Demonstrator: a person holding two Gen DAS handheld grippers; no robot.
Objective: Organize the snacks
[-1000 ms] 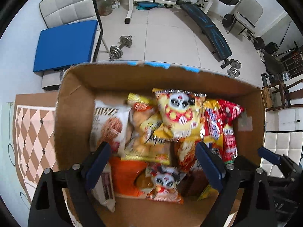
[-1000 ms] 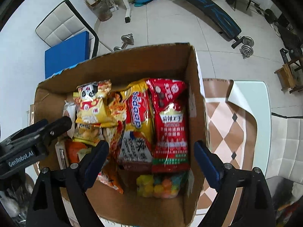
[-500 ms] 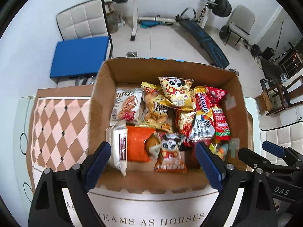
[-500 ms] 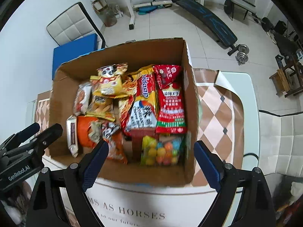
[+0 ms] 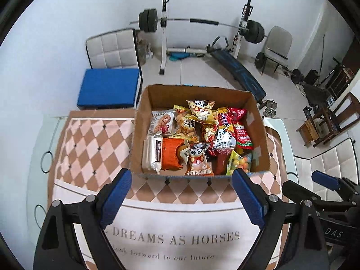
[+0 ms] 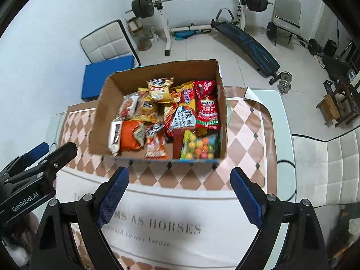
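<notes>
Two handheld grippers hang over a table, both with blue-padded jaws spread wide and nothing between them: the left gripper (image 5: 181, 199) and the right gripper (image 6: 180, 196) each look down at the near, printed end of a tablecloth (image 5: 175, 238) that carries large lettering and a pink-and-brown diamond pattern. In the left wrist view the right gripper shows at the right edge, and in the right wrist view the left gripper shows at the left edge, so the two sit side by side and apart. Just beyond the fingertips, farther along the table, stands an open cardboard box (image 5: 137, 135) resting on the diamond-patterned part of the cloth, neither gripper touching it. The box is packed with snacks: a cookie packet (image 5: 160, 121) at the far left, a yellow panda-face bag (image 5: 200, 110) on top near the far wall, a red packet (image 5: 240, 128) along the right side, an orange bag (image 5: 171, 153) and a white wrapped bar (image 5: 153, 155) at the near left, a second panda-face bag (image 5: 199, 162) at the near middle, and a clear bag of coloured candy balls (image 6: 199, 145) in the near right corner. Beyond the table, on a tiled floor, stand a barbell rack (image 5: 165, 22), a slanted sit-up bench (image 5: 238, 74), dumbbells (image 5: 270, 108), and a white padded chair with a blue cushion (image 5: 108, 87) at the far left.
</notes>
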